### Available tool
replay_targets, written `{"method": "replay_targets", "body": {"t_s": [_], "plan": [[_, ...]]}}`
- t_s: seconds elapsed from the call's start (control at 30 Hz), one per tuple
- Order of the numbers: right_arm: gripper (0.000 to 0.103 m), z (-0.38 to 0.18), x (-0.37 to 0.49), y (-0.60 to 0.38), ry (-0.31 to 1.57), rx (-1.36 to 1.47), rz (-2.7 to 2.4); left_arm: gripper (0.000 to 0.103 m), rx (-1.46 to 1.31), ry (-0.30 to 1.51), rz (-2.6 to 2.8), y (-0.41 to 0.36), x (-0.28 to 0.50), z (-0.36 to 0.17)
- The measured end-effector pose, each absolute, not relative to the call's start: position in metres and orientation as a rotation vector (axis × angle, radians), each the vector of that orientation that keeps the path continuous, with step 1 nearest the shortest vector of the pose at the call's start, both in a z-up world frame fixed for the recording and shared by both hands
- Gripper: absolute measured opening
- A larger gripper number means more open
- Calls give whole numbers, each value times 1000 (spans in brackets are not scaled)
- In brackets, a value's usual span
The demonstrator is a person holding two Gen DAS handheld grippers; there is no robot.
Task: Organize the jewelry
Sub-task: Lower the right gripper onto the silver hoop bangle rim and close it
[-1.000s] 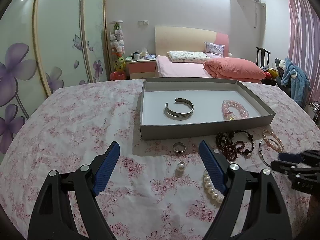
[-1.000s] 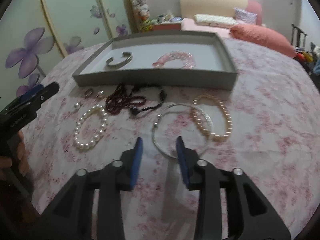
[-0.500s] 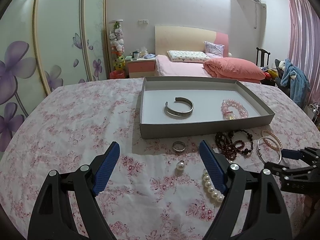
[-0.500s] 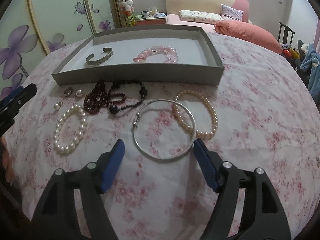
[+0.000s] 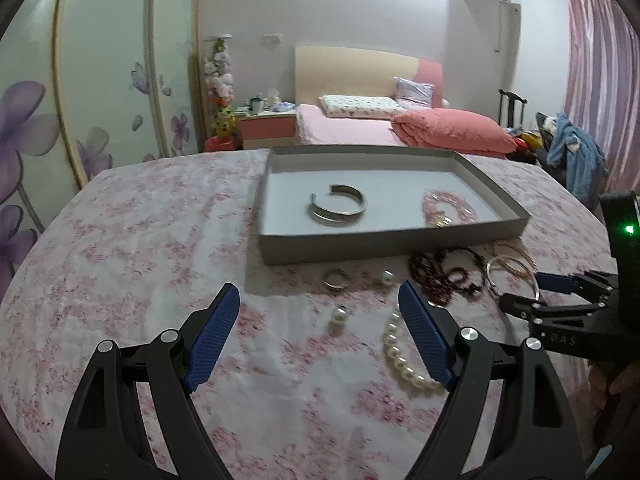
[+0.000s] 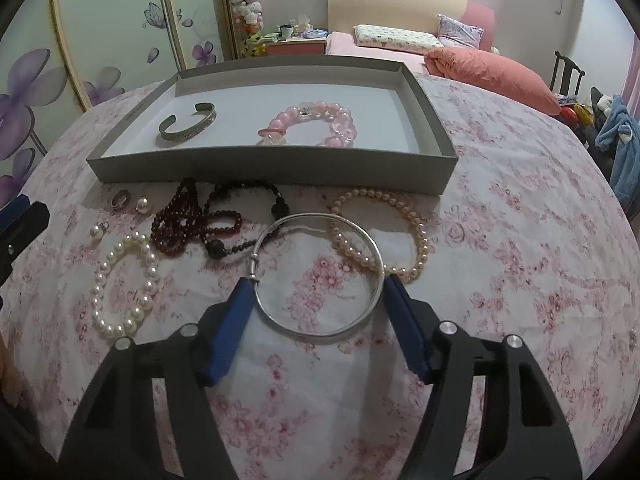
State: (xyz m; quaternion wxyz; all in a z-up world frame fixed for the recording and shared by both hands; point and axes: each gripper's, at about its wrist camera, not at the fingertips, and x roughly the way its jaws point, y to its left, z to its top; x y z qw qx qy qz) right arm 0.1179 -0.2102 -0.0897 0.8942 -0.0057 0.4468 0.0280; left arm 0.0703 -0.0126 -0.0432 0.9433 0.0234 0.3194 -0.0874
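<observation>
The right gripper [image 6: 316,292] is closing its jaws around a thin silver wire bangle [image 6: 318,274] lying on the pink floral-clothed worktop [image 6: 500,264]; whether the blue pads already press its rim is hard to tell. The left gripper [image 5: 320,308] hovers with jaws wide apart and empty, one finger covering part of a white pearl bracelet [image 5: 404,364]. The grey cardboard tray [image 6: 280,168] holds 2 bracelets, its near wall hiding their lower edges.

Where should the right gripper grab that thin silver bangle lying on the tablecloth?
Across its near half, from above and the near side. The silver bangle lies flat; the right gripper already straddles it, jaws closing. Its far rim overlaps the pearl bracelet.
</observation>
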Motion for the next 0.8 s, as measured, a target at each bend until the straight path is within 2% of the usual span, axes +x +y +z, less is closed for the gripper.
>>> {"method": "replay_targets", "body": {"t_s": [0.17, 0.27, 0.37, 0.43, 0.5, 0.57, 0.7, 0.8], "plan": [[64, -89, 107, -216, 926, 2, 67, 82, 73, 708, -253, -31, 67, -53], [28, -87, 104, -224, 923, 21, 52, 82, 105, 738, -291, -48, 66, -59], [28, -89, 103, -228, 921, 35, 62, 82, 134, 761, -299, -61, 67, -64], [29, -89, 102, -227, 918, 24, 60, 82, 145, 776, -291, -66, 70, -67], [41, -88, 102, -227, 918, 46, 79, 81, 140, 785, -281, -65, 71, -68], [43, -88, 103, -227, 917, 62, 81, 81, 135, 789, -270, -63, 73, -68], [67, -84, 104, -221, 907, 58, 108, 81, 125, 789, -263, -57, 73, -67], [74, -84, 108, -210, 917, 26, 128, 81, 110, 788, -253, -51, 75, -66]]}}
